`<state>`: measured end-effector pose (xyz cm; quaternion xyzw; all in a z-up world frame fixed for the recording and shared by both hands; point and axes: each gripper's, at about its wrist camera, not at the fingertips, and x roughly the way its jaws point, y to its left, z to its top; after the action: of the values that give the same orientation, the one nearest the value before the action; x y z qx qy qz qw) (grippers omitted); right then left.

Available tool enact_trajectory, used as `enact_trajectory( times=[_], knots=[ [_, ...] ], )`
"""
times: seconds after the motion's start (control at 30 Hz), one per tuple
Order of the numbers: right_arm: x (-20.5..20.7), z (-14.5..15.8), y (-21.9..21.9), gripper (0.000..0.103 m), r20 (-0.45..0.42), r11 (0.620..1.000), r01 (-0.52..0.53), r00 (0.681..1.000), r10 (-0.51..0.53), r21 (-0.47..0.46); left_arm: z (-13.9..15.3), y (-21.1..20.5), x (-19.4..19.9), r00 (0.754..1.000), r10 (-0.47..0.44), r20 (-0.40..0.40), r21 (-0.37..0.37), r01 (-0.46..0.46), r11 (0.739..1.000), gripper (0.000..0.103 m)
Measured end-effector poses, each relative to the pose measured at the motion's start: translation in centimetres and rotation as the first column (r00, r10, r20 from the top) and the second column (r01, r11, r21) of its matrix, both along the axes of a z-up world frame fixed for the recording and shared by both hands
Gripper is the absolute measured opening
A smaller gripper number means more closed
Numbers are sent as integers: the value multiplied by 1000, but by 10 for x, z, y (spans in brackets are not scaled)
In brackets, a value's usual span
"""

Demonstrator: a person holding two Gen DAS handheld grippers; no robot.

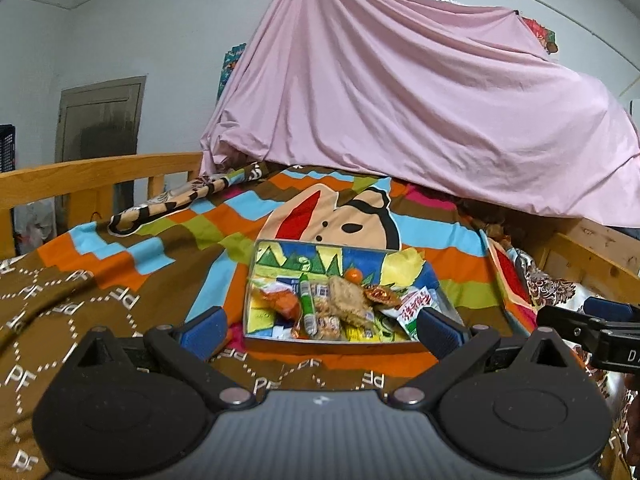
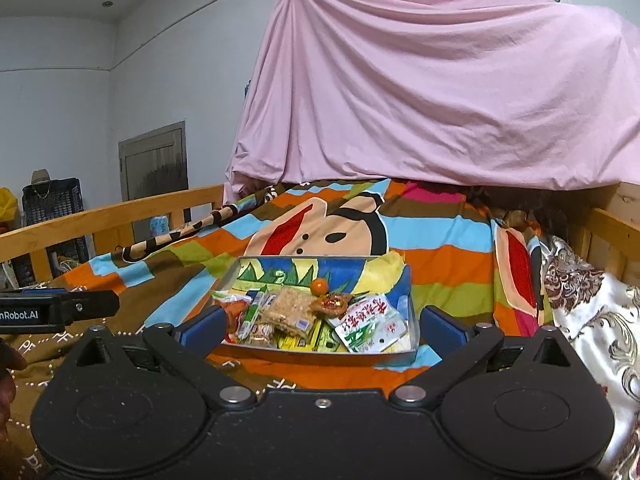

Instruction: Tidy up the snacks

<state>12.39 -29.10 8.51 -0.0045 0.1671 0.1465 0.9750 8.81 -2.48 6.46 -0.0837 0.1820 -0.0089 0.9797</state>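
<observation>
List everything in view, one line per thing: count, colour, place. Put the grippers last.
tin tray: one, silver rim with colourful lining, on the bedspread, centre
snack packets: a pile, count unclear, mixed colours, inside the tray
white-green packet: one, right side of the tray
small orange fruit: one, back of the tray
bedspread: one, striped multicolour with a cartoon face, covering the bed
pink sheet: one, draped behind the bed
bed rail: wooden, left side
door: one, grey-brown, far wall
left gripper: black, blue pads, open, empty
right gripper: black, blue pads, open, empty
</observation>
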Motion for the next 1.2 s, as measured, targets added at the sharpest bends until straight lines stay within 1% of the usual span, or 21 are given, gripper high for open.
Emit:
enact_trajectory(
  times=[0.17,0.3,0.43,0.77,1.07,1.2],
  knots=[
    [-11,-7,-5,102,-16,1000,-7,1000,7,12,-3,-3,-7,999,6,-32,-23,-7,1000,103],
    [-19,-12,-7,102,-36,1000,-3,999,3,12,-6,-8,-13,999,-1,-40,13,2,1000,103],
    [-24,-18,-7,102,-61,1000,11,998,-11,11,-12,-10,-18,998,0,-62,13,1,1000,103],
    [-28,-25,2,102,-88,1000,-5,996,5,-1,-19,-9,-23,996,13,-86,68,-7,998,103],
    [-24,-33,3,102,-87,999,13,996,-15,-31,-33,0,-20,992,45,-117,46,-40,998,103],
    [-25,-39,1,102,-74,1000,20,997,-20,-7,-40,1,-17,991,50,-124,32,-46,998,103]
  ],
)
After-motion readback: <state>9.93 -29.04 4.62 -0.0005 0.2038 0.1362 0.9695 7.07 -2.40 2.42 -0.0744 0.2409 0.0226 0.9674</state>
